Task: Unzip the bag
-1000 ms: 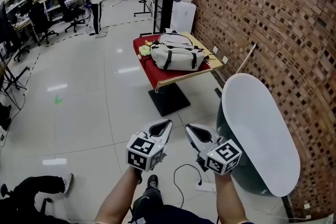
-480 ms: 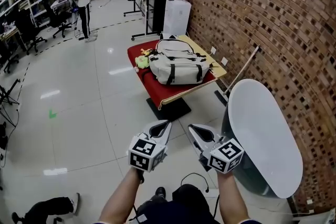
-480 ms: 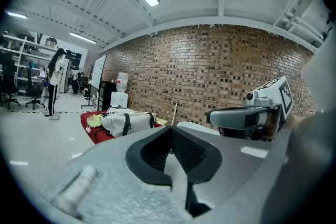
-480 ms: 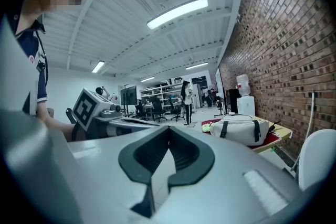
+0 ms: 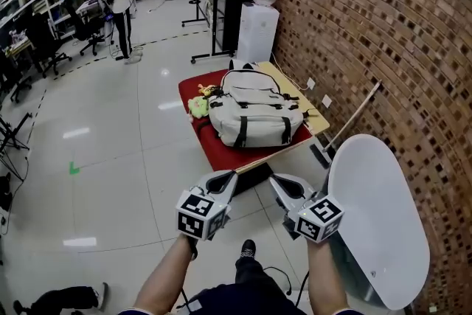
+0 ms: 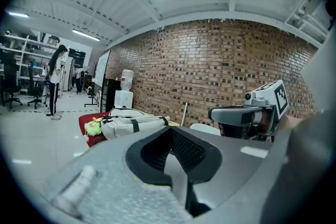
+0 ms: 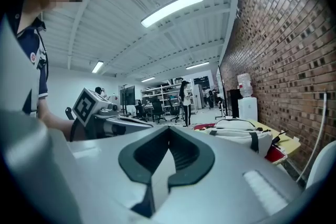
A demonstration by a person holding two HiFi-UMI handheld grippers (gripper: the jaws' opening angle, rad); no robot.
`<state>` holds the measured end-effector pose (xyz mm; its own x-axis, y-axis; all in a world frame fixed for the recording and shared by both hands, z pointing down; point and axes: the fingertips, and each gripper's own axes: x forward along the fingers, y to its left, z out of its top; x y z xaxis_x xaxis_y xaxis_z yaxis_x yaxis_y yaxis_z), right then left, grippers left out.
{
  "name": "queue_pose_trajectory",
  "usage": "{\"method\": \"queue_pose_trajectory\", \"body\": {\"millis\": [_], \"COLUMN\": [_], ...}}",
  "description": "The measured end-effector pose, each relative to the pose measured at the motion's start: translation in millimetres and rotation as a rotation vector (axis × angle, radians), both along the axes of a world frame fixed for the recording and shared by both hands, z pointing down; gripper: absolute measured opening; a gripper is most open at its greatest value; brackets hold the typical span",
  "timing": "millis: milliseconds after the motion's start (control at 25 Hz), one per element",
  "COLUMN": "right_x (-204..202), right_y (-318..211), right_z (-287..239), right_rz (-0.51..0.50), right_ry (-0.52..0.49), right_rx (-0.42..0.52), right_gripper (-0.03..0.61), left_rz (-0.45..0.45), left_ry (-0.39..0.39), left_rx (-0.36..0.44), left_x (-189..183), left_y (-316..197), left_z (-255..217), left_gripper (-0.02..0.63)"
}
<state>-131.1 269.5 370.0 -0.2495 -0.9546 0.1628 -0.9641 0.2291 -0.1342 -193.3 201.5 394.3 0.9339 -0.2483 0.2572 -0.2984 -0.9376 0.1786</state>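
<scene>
Backpack, one, pale grey, lies on one red-topped table, straight ahead of us and well apart from both grippers. Its long axis runs across our view. We hold left gripper and right gripper side by side, jaws pressed together on nothing. Neither looks clearly nearer. One green plush toy sits just left of the backpack.

Green toy sits on red table, water cooler just behind, by brick wall; white oval top nr right; person stands far left.
</scene>
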Motion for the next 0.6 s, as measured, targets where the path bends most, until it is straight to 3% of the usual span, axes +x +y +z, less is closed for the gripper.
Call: {"method": "queue_pose_trajectory", "body": {"millis": [320, 600], "right_x": [88, 133], "right_y": [-90, -170], "right_z": [-5, -6], "right_rz": [-0.118, -0.204], "right_ry": [-0.009, 0.017], "right_rx": [0.034, 0.020], "right_gripper": [0.006, 0.006], "left_rz": [-0.087, -0.152], "left_ry": [-0.022, -0.049], "left_rx": [0.025, -0.006], "left_x": [85, 120], "left_y": [-85, -153], "left_z": [-10, 6], "left_gripper": [0.003, 0.003]}}
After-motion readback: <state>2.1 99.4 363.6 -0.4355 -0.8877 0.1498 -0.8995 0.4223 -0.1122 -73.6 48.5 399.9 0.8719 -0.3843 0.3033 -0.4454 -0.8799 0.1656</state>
